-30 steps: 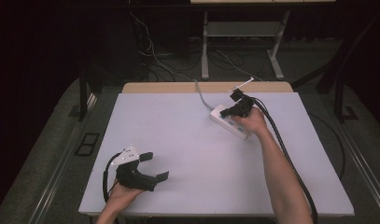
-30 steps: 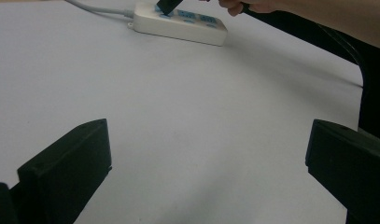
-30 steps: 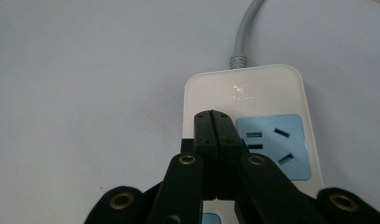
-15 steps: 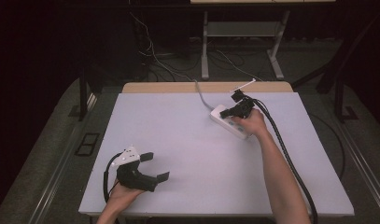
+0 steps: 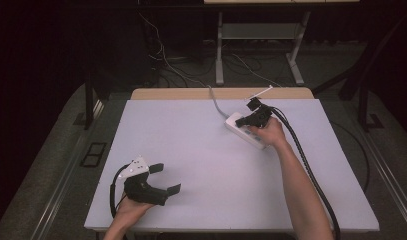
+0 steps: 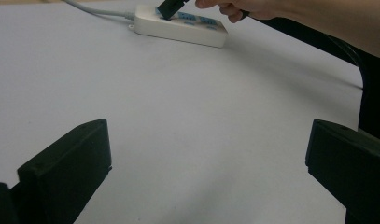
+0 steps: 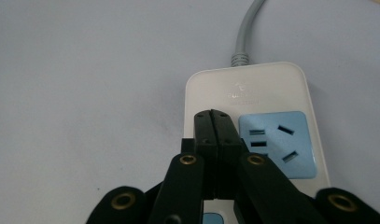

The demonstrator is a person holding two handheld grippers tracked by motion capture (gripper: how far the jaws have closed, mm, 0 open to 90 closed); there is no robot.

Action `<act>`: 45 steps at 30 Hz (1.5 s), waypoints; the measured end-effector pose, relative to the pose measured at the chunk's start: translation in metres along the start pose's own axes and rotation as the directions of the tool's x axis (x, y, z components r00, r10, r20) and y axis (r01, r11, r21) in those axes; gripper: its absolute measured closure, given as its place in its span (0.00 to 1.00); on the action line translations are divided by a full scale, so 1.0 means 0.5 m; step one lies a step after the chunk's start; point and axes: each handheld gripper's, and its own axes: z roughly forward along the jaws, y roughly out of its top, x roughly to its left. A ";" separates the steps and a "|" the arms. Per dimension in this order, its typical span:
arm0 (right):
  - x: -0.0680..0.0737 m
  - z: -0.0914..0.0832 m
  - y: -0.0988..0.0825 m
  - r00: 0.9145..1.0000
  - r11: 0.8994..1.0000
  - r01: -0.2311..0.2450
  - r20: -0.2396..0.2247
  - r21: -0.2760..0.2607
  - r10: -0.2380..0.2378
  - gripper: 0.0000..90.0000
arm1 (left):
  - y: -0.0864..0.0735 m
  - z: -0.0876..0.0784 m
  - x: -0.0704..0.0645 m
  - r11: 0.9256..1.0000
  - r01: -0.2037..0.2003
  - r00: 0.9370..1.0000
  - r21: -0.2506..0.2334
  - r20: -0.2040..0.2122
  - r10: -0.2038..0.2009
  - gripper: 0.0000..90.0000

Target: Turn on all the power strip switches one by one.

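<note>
White plastic power strip with blue sockets (image 5: pixel 246 131), upper right of table. Right gripper (image 7: pixel 217 125) pressed together, tip on its switch end; likely pressing. Left gripper (image 5: pixel 163 179) spread, idle lower left. Next: lift clear.

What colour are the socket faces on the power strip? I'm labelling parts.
Light blue, set in the white power strip; clearest in the right gripper view.

We see a pale table (image 5: pixel 191 150) with a wooden strip along its far edge. Beyond the table, cables (image 5: pixel 163 60) lie on grey floor (image 5: pixel 56 145) beside a metal stand (image 5: pixel 261 45); darkness surrounds it.
</note>
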 end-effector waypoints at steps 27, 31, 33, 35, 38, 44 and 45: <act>0.024 -0.092 -0.014 0.999 0.997 0.050 0.016 -0.064 -0.049 0.94 | -0.001 0.004 -0.005 1.000 0.000 1.000 0.000 0.006 0.000 0.00; 0.028 -0.110 -0.023 0.999 0.997 0.033 0.032 -0.073 -0.030 0.74 | 0.000 0.004 -0.006 1.000 -0.001 1.000 0.000 0.008 0.001 0.00; 0.035 -0.121 -0.030 0.999 0.996 0.027 0.038 -0.087 -0.024 0.64 | 0.000 0.005 -0.007 1.000 -0.001 1.000 0.000 0.008 0.001 0.00; 0.040 -0.135 -0.037 0.999 0.994 0.014 0.037 -0.111 -0.010 0.51 | 0.000 0.006 -0.007 1.000 -0.003 1.000 0.002 0.009 0.003 0.00; 0.046 -0.155 -0.051 0.999 0.990 -0.031 0.035 -0.140 0.036 0.31 | 0.000 0.007 -0.009 1.000 -0.004 1.000 0.001 0.012 0.004 0.00; 0.066 -0.199 -0.085 0.996 0.982 -0.056 0.054 -0.182 0.067 0.00 | 0.001 0.007 -0.010 1.000 0.000 1.000 -0.002 0.012 0.000 0.00; 0.070 -0.207 -0.091 0.997 0.981 -0.057 0.048 -0.184 0.066 0.00 | 0.001 0.007 -0.010 1.000 0.000 1.000 -0.003 0.012 0.000 0.00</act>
